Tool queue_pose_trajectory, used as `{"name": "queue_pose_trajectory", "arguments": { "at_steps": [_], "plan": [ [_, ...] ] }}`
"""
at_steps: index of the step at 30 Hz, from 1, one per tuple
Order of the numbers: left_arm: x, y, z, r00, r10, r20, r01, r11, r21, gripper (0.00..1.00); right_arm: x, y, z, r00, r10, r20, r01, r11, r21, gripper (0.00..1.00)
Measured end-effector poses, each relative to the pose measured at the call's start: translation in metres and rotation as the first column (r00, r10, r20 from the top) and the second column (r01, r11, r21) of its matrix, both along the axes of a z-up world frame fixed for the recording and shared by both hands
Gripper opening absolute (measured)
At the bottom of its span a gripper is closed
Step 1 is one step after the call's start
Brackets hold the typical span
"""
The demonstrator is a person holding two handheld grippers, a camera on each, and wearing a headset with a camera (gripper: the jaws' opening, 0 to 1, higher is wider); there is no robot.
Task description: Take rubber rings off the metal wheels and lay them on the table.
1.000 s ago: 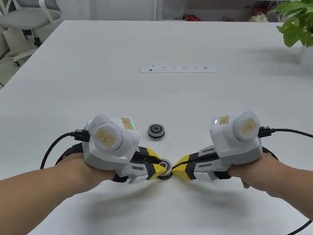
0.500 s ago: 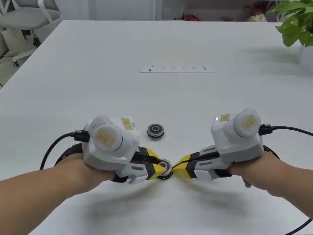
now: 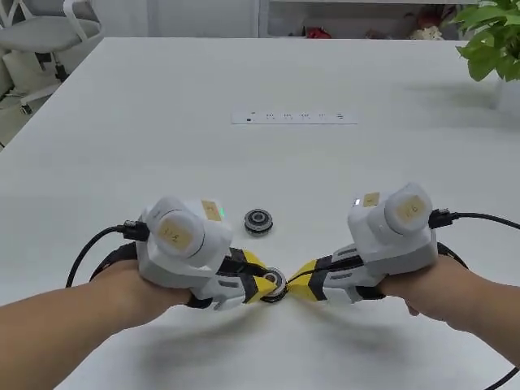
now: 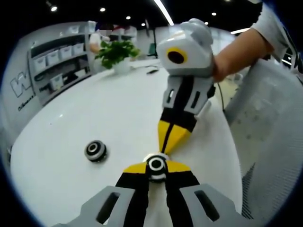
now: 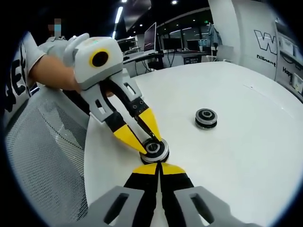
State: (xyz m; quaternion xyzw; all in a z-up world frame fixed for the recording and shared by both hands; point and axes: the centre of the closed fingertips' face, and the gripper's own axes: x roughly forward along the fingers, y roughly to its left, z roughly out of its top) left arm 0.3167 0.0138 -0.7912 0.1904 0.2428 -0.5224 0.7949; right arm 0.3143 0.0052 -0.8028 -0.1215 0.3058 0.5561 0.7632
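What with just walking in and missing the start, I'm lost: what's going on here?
A person at a white table works a gripper in each hand on a small metal wheel. The left gripper is clamped across the wheel, holding it right at the tabletop. The right gripper has its closed tips against the rim, apparently going for the rubber ring, which looks not yet off. A second wheel sits apart, further out on the table, untouched.

Left gripper [image 3: 266, 285] has rolled slightly about the pinched wheel [image 3: 275, 281], top tipping toward the desk's near edge. Right gripper [image 3: 292, 283] raised a touch.
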Motion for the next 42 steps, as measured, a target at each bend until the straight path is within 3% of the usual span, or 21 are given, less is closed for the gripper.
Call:
{"name": "queue_pose_trajectory", "arguments": {
  "at_steps": [7, 14, 42],
  "plan": [
    [0.0, 0.0, 0.0, 1.0, 0.003, 0.0, -0.003, 1.0, 0.001, 0.12, 0.004, -0.002, -0.001, 0.991, -0.085, -0.106, 0.091, 0.995, 0.052, 0.0],
    [0.0, 0.0, 0.0, 1.0, 0.004, 0.004, -0.004, 1.0, 0.006, 0.12, 0.008, -0.002, 0.007, 0.981, -0.127, -0.147, 0.144, 0.984, 0.108, 0.0],
    [0.0, 0.0, -0.001, 1.0, 0.004, 0.014, -0.004, 1.0, 0.013, 0.12, 0.002, 0.008, 0.012, 0.988, -0.086, -0.126, 0.101, 0.988, 0.12, 0.0]
  ]
}}
